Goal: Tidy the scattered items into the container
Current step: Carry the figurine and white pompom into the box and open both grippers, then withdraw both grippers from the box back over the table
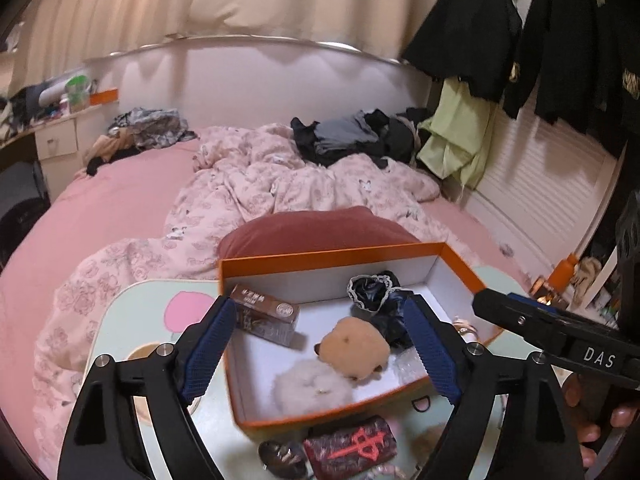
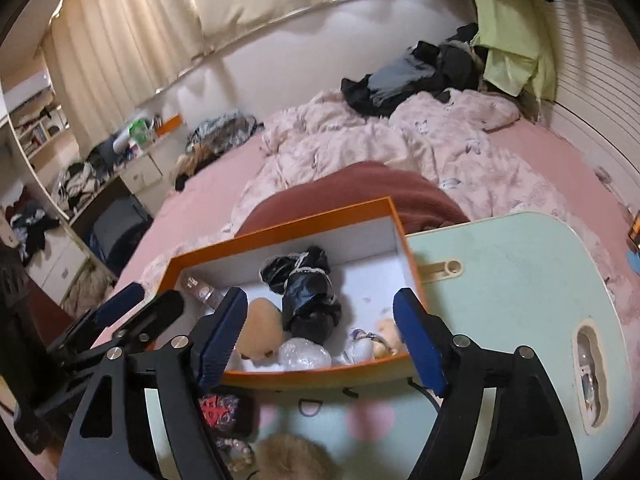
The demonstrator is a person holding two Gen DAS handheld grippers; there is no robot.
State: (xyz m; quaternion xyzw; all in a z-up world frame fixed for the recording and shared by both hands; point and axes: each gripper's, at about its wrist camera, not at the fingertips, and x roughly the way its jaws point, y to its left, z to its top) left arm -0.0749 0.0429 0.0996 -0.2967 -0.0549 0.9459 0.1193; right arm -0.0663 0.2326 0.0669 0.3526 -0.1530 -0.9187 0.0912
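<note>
An orange box [image 1: 332, 257] with a white inside sits on a pale green lap table [image 2: 520, 280]. In it lie a brown carton [image 1: 266, 314], a tan plush [image 1: 354, 346], a white fluffy ball [image 1: 310, 386], a black lace-trimmed bundle [image 2: 306, 294], a clear plastic wad [image 2: 304, 354] and a keychain [image 2: 368, 342]. In front of the box lie a dark pouch with a red mark [image 1: 352, 446], a dark oval item [image 1: 282, 458], a beaded item [image 2: 238, 450] and a brown furry ball [image 2: 294, 458]. My left gripper [image 1: 320, 356] is open and empty above the box. My right gripper [image 2: 322, 338] is open and empty over the box's near edge.
The table rests on a pink bed [image 1: 120, 200] with a crumpled floral duvet [image 1: 280, 176], a dark red pillow [image 1: 316, 228] behind the box and piles of clothes [image 1: 356, 136]. A cluttered desk [image 1: 52, 120] stands at left. Clothes hang at right [image 1: 500, 28].
</note>
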